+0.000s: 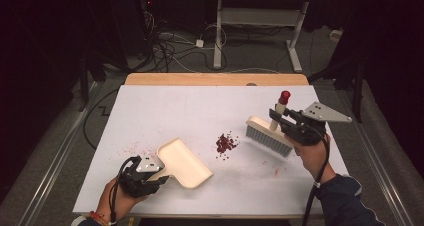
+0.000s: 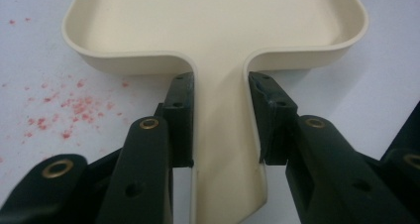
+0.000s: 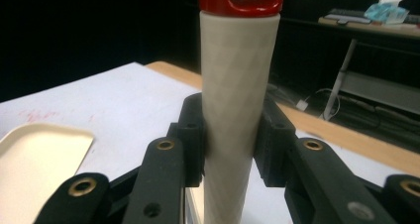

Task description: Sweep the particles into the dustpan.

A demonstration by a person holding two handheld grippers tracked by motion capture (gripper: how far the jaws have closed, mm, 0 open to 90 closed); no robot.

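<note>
Right claw [image 1: 276,117] raised, gripping brush [image 1: 270,134].

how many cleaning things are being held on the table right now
2. The dustpan lies at the near left, its handle clamped in the left tool. The brush stands at the right beside the red crumbs, its handle clamped in the right tool.

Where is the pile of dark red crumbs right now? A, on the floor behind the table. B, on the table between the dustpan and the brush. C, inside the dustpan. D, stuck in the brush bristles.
B: the red crumbs lie on the white table, with the dustpan to one side and the brush to the other, touching neither.
</note>
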